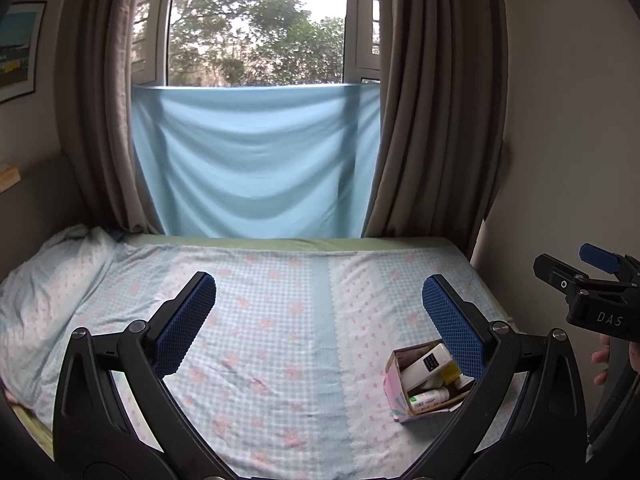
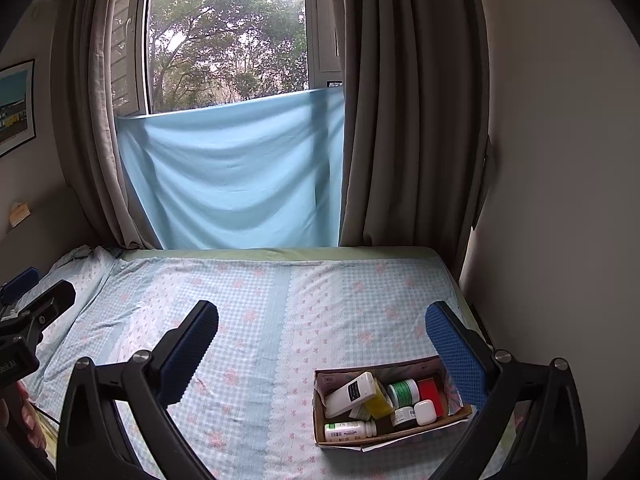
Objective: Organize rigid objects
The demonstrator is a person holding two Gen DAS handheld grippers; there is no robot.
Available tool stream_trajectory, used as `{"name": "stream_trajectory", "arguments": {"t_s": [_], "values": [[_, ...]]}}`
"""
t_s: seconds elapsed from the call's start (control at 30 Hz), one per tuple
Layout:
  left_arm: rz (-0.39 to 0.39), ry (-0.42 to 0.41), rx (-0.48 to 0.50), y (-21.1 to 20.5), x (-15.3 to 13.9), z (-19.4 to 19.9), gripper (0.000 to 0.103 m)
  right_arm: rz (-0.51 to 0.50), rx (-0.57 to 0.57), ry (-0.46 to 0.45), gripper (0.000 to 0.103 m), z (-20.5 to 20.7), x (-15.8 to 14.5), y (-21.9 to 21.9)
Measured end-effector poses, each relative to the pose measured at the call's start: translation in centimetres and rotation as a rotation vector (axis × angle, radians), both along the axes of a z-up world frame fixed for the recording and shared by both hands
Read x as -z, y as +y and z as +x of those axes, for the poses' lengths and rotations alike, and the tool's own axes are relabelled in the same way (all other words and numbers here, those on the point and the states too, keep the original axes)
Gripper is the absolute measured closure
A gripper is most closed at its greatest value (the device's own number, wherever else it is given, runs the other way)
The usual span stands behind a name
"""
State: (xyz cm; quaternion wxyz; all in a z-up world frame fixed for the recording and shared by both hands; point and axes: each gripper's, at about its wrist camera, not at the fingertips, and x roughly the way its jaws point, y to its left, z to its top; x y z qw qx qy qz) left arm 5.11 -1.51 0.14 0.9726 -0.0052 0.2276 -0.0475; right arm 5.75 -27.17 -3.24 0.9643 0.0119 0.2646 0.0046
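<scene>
A small cardboard box (image 2: 456, 414) sits on the bed near its right side, filled with several rigid items: a white remote-like bottle (image 2: 351, 393), a green-capped jar (image 2: 403, 392), a red block (image 2: 430, 391), a white case (image 2: 425, 412) and a white pill bottle (image 2: 348, 430). The same box (image 1: 394, 394) shows in the left wrist view. My right gripper (image 2: 322, 320) hovers open above the bed, its right finger just over the box's right end. My left gripper (image 1: 319, 292) is open too, holding nothing, left of the box.
The bed (image 1: 260, 320) wears a checked blue sheet with pink flowers. A pillow (image 1: 44, 292) lies at the left. A blue cloth (image 1: 256, 160) and grey curtains hang behind. A wall (image 2: 560, 200) runs close along the bed's right side. A hand shows at each frame edge.
</scene>
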Motion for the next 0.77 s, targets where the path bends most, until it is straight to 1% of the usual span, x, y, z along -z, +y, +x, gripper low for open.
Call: {"name": "stream_trajectory", "arguments": {"t_s": [0.33, 0.43, 0.5, 0.6, 0.7, 0.77], "values": [[0.028, -0.024, -0.02, -0.2, -0.1, 0.4, 0.0, -0.002, 0.005, -0.005, 0.0, 0.2, 0.0, 0.2], [0.057, -0.044, -0.065, -0.3, 0.0, 0.2, 0.0, -0.005, 0.004, -0.005, 0.0, 0.3, 0.0, 0.2], [0.065, -0.041, -0.081, -0.2, 0.2, 0.3, 0.0, -0.008, 0.002, -0.005, 0.0, 0.4, 0.0, 0.3], [0.045, -0.026, -0.092, 0.2, 0.5, 0.6, 0.0, -0.009, 0.001, -0.005, 0.0, 0.6, 0.1, 0.4], [0.02, -0.021, -0.075, 0.7, 0.9, 0.7, 0.0, -0.01, 0.003, 0.001, 0.0, 0.7, 0.2, 0.6], [0.018, -0.015, -0.075, 0.9, 1.1, 0.9, 0.0, -0.013, 0.004, 0.011, 0.0, 1.0, 0.4, 0.7]]}}
